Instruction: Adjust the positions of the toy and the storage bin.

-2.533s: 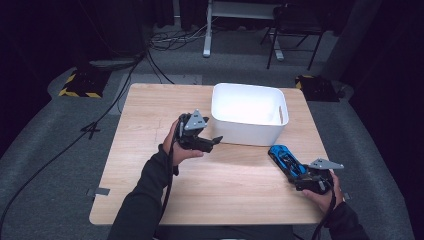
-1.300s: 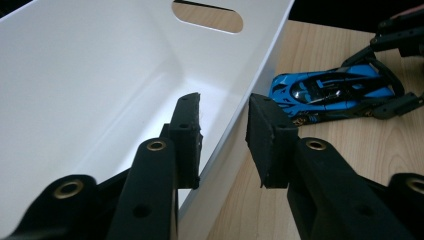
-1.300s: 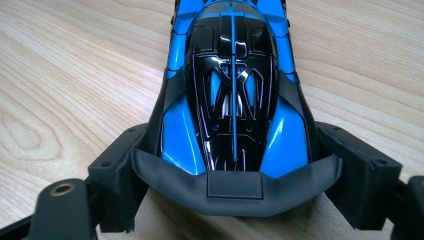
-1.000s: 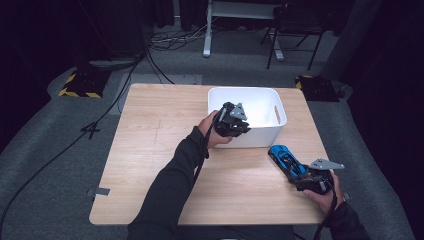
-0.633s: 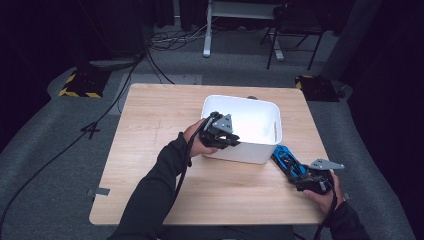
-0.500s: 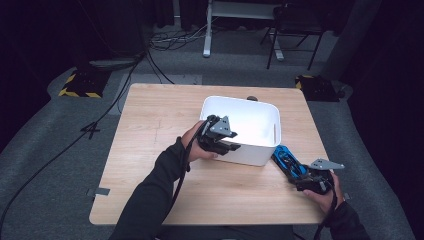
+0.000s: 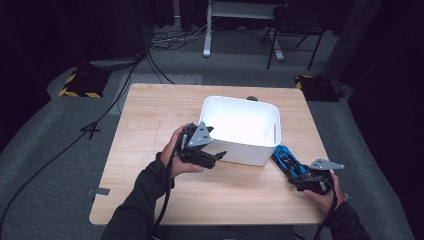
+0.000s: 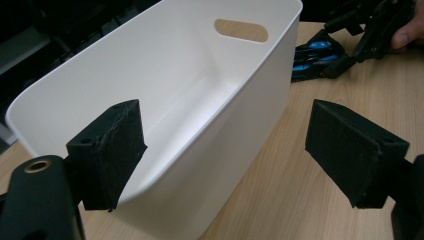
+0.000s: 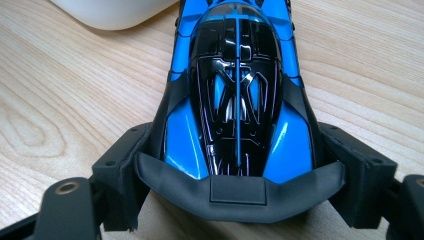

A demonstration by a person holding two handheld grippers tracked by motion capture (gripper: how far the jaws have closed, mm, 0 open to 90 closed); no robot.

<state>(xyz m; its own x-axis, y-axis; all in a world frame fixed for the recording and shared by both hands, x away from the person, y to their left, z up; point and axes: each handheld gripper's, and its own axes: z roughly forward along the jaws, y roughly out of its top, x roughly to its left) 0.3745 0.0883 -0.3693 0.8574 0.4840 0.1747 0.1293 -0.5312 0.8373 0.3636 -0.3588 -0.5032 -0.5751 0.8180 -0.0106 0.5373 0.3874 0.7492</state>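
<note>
Right gripper (image 7: 300,176) clamps blue toy car (image 9: 237,90) (rear end) — beside white bin (image 7: 250,145).

Your left gripper (image 7: 216,156) sits at the near left corner of the white bin (image 7: 241,129), and its jaws have just been opening, with nothing gripped between them. The bin stands on the wooden tabletop (image 7: 150,120). Your right gripper (image 7: 298,176) rests near the tabletop's right edge, closed on the rear of the blue toy car (image 7: 286,159), whose nose lies just beside the bin's near right corner.
</note>
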